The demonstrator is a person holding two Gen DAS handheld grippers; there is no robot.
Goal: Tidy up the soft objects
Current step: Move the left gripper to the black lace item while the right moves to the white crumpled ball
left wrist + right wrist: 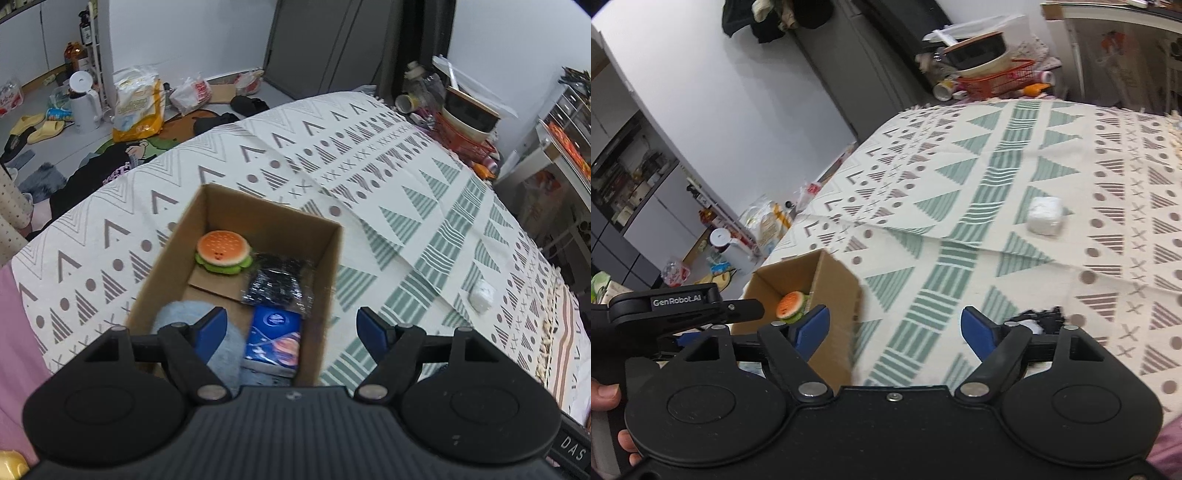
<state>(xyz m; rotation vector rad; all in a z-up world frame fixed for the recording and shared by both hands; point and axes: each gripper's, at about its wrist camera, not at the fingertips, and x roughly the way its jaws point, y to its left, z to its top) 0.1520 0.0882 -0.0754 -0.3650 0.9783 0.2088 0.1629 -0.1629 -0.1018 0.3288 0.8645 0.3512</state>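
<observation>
An open cardboard box [325,273] stands on the patterned cloth. Inside lie a plush burger [223,252], a black shiny packet [279,282], a blue tissue pack [275,338] and a light blue soft item [184,314]. My left gripper [291,332] hovers open over the box's near end, empty. In the right wrist view my right gripper [895,328] is open and empty above the cloth, just right of the box [834,299] with the burger [790,303] showing. A white soft pack [1044,215] lies farther right, and a black-and-white item [1039,317] sits behind the right finger.
The white pack [480,295] also shows right of the box in the left wrist view. A red basket with bowls [993,74] crowds the far end of the cloth-covered table [997,166]. Bags, slippers and a white kettle [83,99] litter the floor left. A hand [605,398] grips the other tool.
</observation>
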